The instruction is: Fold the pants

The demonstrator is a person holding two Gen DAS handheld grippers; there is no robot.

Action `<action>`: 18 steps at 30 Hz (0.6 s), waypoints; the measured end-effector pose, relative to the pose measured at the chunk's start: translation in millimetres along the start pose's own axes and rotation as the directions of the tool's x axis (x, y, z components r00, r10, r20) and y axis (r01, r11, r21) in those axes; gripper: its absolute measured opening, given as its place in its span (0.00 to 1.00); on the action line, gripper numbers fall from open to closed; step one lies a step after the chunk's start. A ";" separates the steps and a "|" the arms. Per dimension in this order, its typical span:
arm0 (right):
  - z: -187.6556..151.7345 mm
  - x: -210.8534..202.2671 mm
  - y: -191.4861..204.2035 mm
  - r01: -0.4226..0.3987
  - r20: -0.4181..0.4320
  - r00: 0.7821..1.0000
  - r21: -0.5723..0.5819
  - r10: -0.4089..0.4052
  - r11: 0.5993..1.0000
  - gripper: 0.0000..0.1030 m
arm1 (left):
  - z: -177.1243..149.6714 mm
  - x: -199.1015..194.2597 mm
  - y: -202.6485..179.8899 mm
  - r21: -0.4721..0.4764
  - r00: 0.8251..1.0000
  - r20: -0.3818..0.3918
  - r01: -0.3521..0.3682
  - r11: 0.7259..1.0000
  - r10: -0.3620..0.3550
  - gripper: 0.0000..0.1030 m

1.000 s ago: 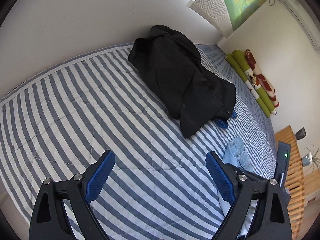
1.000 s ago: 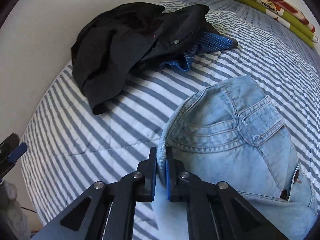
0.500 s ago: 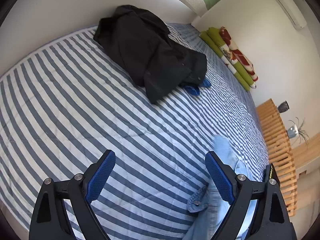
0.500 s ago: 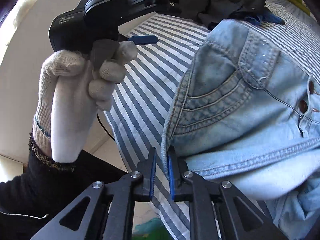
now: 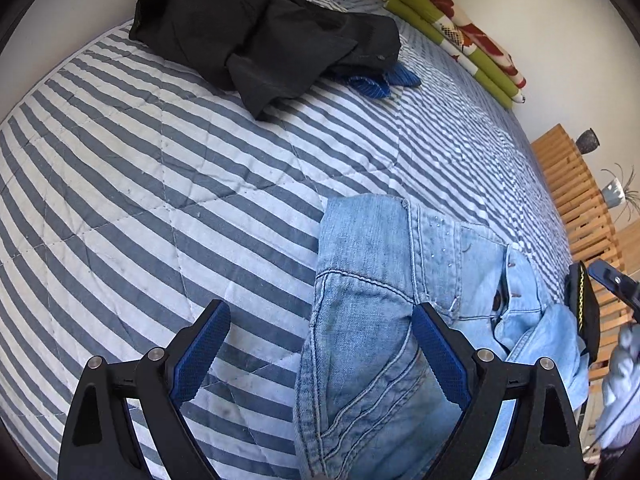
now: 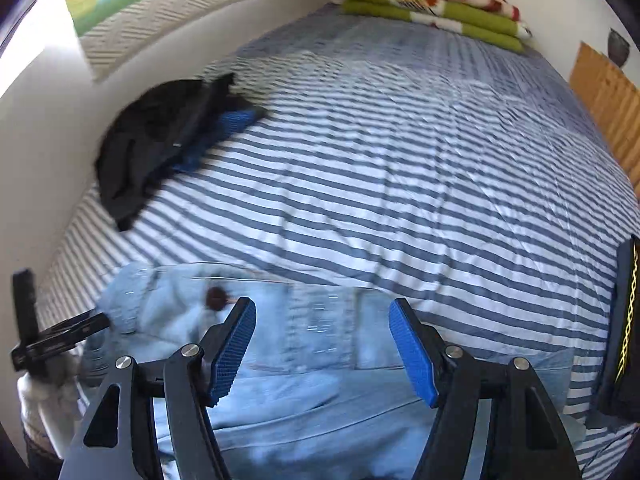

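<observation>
The light-blue jeans are lying at the near edge of the bed, waistband end up on the striped quilt, and the rest seems to trail off the edge toward the person. They're bunched, with the waistband kinked and a pocket seam twisted, so nothing is really folded yet.

Both tools are free right now. The left hand-held gripper has its blue pads spread wide and hovers over the left hip of the jeans, gripping nothing. The right hand-held gripper is spread wide too, just above the waistband, also empty. That view is blurry, so I can't say if it's touching the denim.

My take: first get the pants flat. Pinch each end of the waistband, one gripper per corner, bite through both layers, then lift and drag the jeans further onto the bed so the legs lie straight.

Keep clear of the black clothes pile near the wall and the green folded blanket at the far end.
</observation>
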State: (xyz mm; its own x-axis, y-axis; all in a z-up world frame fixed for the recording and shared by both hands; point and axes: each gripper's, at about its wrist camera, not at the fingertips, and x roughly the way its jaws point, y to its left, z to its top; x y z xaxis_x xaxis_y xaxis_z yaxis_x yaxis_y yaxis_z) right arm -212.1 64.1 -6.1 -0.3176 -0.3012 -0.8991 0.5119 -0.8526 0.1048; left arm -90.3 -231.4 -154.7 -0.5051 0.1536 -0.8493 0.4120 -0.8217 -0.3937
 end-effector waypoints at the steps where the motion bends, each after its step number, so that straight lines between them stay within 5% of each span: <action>1: 1.4 12.9 -15.8 0.008 -0.027 1.000 0.042 -0.007 0.999 0.63 | -0.2 5.2 -1.5 -0.002 1.000 -0.016 -0.001 1.000 0.001 0.92; 4: -2.8 47.2 -47.6 -0.094 -0.122 0.986 0.166 0.115 0.982 0.63 | 0.7 13.0 -5.3 -0.001 0.999 -0.033 0.016 1.000 -0.016 0.92; 8: -21.1 74.0 -52.2 -0.099 -0.222 0.965 0.186 0.139 0.978 0.63 | 0.0 18.0 -19.0 0.031 0.998 -0.033 0.048 0.998 -0.047 0.90; 10: -29.4 70.8 -46.9 -0.122 -0.192 0.969 0.182 0.157 0.976 0.51 | -1.2 19.0 -24.8 0.041 0.998 -0.026 0.060 0.997 -0.059 0.77; 12: -28.2 63.2 -34.3 -0.173 -0.167 0.966 0.150 0.197 0.973 0.01 | -2.9 20.5 -29.8 0.045 0.998 -0.018 0.063 0.997 -0.063 0.58; 13: -24.8 58.5 -28.2 -0.181 -0.151 0.968 0.132 0.200 0.975 0.00 | -3.4 20.0 -30.8 0.044 0.998 -0.010 0.069 0.997 -0.068 0.54; 15: -18.7 38.2 -6.0 -0.149 -0.085 0.985 0.054 0.153 0.987 0.00 | -3.3 16.3 -29.8 0.031 0.996 -0.002 0.086 0.996 -0.086 0.28; 18: -1.3 -4.8 23.8 -0.133 0.048 0.990 -0.024 0.134 0.991 0.00 | -3.1 -0.6 -23.8 0.012 0.993 0.036 0.114 0.993 -0.115 0.13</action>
State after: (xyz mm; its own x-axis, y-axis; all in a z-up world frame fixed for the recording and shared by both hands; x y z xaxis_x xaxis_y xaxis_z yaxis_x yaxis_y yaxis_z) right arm -197.3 45.8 0.1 -0.2838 -0.4327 -0.8557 0.5687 -0.7944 0.2131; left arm -97.5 -210.2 -145.9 -0.5757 0.2273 -0.7854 0.3421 -0.8055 -0.4839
